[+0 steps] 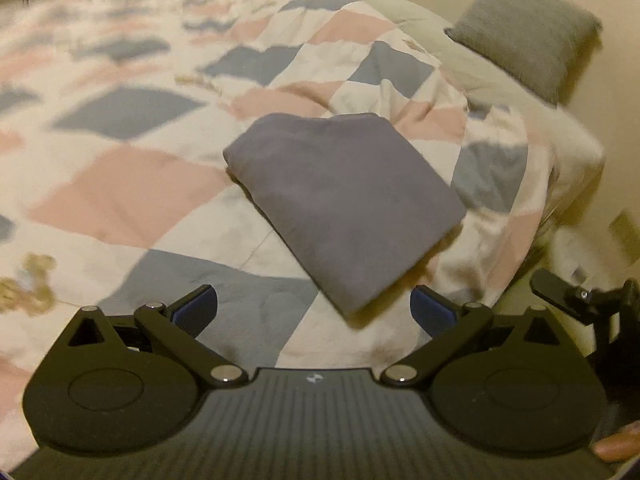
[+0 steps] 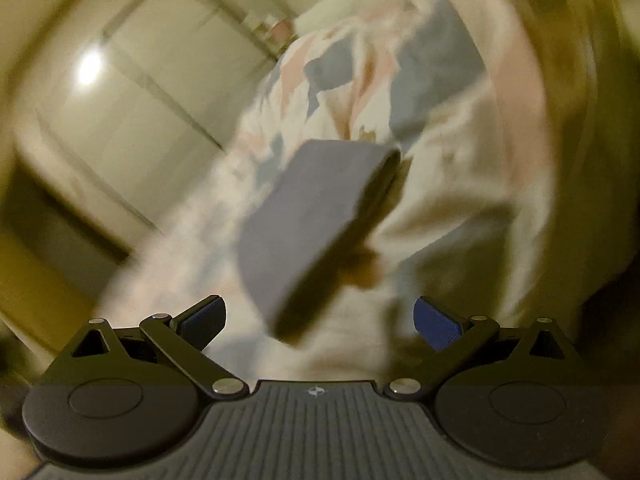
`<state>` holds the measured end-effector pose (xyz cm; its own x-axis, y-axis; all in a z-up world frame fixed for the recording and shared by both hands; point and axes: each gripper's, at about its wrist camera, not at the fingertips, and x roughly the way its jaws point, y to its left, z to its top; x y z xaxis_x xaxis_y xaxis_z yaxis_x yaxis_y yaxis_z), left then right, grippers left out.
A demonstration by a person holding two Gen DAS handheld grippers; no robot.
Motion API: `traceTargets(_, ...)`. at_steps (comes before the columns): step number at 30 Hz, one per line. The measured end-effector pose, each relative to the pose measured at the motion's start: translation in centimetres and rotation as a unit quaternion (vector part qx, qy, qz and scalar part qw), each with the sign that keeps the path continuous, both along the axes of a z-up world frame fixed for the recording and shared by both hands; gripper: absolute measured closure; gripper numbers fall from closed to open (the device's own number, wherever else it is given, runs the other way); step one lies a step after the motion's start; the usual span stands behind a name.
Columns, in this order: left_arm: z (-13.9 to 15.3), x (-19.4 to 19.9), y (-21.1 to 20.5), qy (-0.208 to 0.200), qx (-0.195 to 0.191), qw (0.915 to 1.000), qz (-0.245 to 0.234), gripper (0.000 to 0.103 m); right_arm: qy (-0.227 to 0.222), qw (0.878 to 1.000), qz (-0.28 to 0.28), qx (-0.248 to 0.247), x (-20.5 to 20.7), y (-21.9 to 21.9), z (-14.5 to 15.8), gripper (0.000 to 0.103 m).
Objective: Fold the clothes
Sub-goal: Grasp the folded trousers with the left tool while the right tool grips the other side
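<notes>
A folded grey-purple garment (image 1: 340, 200) lies on a bed covered by a quilt (image 1: 132, 184) of pink, blue and white diamonds. It sits near the quilt's right side, close to the bed's edge, with one corner pointing toward the left gripper (image 1: 314, 310). That gripper's fingers (image 1: 196, 308) stand wide apart and hold nothing; the garment's near corner falls between them in the view, though whether it is touched cannot be told. The blue pads face each other across the gap. Beyond the garment, a grey pillow (image 1: 528, 28) leans at the head of the bed, against a pale wall, well apart from the folded piece. At the right edge of the left wrist view a black part of the other tool (image 1: 576, 294) shows, and a bit of a hand (image 1: 618, 446) at the lower corner. The right wrist view is heavily blurred. There the right gripper (image 2: 320, 322) also has its fingers (image 2: 438, 322) spread wide and empty, with the garment (image 2: 316, 220) seen edge-on ahead of them, its folded layers stacked, on the quilt (image 2: 440, 80). Pale cabinet doors (image 2: 132, 92) fill the left of that view.
</notes>
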<state>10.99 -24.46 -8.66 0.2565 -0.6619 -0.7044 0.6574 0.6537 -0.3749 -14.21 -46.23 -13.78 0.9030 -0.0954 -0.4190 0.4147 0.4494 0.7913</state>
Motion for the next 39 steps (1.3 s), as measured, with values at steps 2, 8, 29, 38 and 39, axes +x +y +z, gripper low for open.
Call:
traceTargets(2, -0.7, 2.2, -0.4, 0.029, -0.015, 0.9995, 0.004, 0.002, -0.049, 0.996, -0.022, 0.077, 0.1, -1.7, -1.6, 0.0)
traceTargets(8, -2.9, 8.3, -3.7, 0.065, -0.008, 0.9978, -0.014, 0.002, -0.076, 0.989, -0.021, 0.128, 4.4, -4.5, -4.2, 0.017)
traceTargets(29, -1.0, 19.9, -13.3, 0.131, 0.134, 0.9734, -0.131, 0.007, 0.056, 0.967, -0.062, 0.24, 14.8, -8.9, -5.6, 0.055)
traceTargets(38, -3.7, 22.6, -20.3, 0.144, 0.174, 0.9306, -0.288, 0.007, 0.103, 0.953, -0.08, 0.272, 16.3, -9.5, -5.4, 0.054)
traceTargets(39, -4.3, 22.7, -21.0, 0.153, 0.177, 0.9251, -0.299, 0.007, 0.104, 0.952, -0.085, 0.274, 16.1, -9.5, -5.3, 0.052)
